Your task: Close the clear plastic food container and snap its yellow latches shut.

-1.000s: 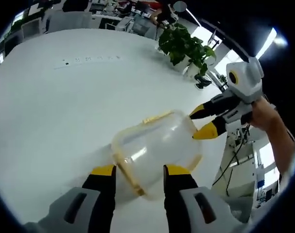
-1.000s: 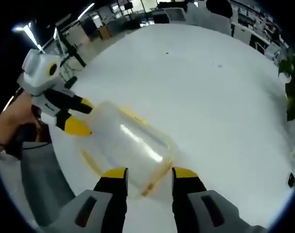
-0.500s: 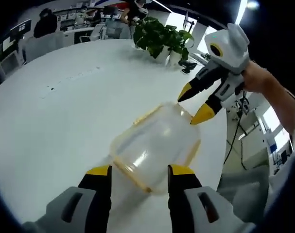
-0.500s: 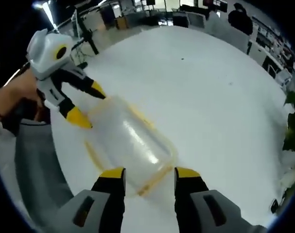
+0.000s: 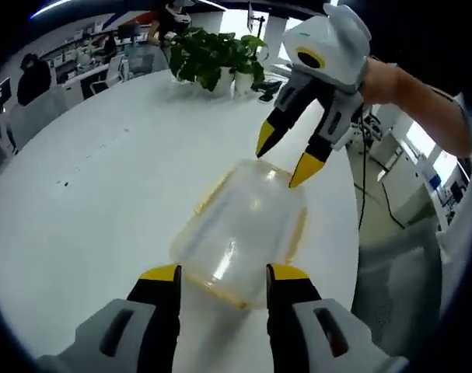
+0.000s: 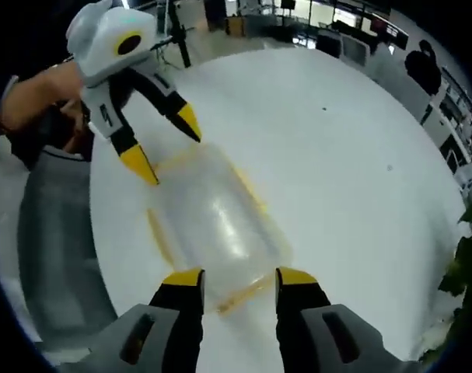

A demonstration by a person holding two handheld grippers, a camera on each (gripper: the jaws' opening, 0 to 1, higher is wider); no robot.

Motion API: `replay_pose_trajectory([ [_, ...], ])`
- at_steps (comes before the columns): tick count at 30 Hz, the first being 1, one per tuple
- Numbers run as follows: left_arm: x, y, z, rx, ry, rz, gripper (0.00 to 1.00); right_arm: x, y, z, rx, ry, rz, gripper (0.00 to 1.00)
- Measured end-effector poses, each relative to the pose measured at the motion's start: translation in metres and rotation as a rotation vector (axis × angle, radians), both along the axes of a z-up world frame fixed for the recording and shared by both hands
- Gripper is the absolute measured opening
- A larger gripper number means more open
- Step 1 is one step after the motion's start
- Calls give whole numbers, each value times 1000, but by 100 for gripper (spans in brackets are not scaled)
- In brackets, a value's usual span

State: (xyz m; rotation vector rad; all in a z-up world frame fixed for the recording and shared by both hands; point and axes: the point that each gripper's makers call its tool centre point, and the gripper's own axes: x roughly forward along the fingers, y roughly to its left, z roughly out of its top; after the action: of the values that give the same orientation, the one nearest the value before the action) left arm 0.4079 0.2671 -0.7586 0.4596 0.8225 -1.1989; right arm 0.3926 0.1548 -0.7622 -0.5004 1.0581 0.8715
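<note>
Two yellow-tipped grippers, the left gripper (image 5: 222,273) and the right gripper (image 6: 230,277), face each other with jaws spread apart at opposite ends of a clear plastic food container (image 5: 243,229) with yellow latches (image 5: 212,193), which lies on a white table (image 5: 88,202) near its edge.

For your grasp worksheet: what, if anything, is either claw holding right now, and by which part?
Nothing is held. The left claw and right claw are open, one at each end of the clear food container on the white table.
</note>
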Motion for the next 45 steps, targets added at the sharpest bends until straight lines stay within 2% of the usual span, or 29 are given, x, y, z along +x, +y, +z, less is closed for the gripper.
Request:
replay_pose_trajectory([
  [5,-2,0,0,39,-67,-102,43,-1,2,-1,-9,-8,63,35],
  [10,-1,0,-1,52,-87,-145,42,-2,4,-2,-33,-22,139,34],
  [23,-2,-2,-4,98,-146,-279,40,-2,5,-3,-66,-21,237,33],
  [34,-1,-5,-2,112,-166,-340,38,-3,4,-4,-80,-20,270,32],
  [39,-5,-13,2,85,-161,-357,38,-3,9,-5,-67,-19,273,32],
  [45,-5,-21,0,88,-165,-371,38,-2,21,-5,-45,-22,284,32],
])
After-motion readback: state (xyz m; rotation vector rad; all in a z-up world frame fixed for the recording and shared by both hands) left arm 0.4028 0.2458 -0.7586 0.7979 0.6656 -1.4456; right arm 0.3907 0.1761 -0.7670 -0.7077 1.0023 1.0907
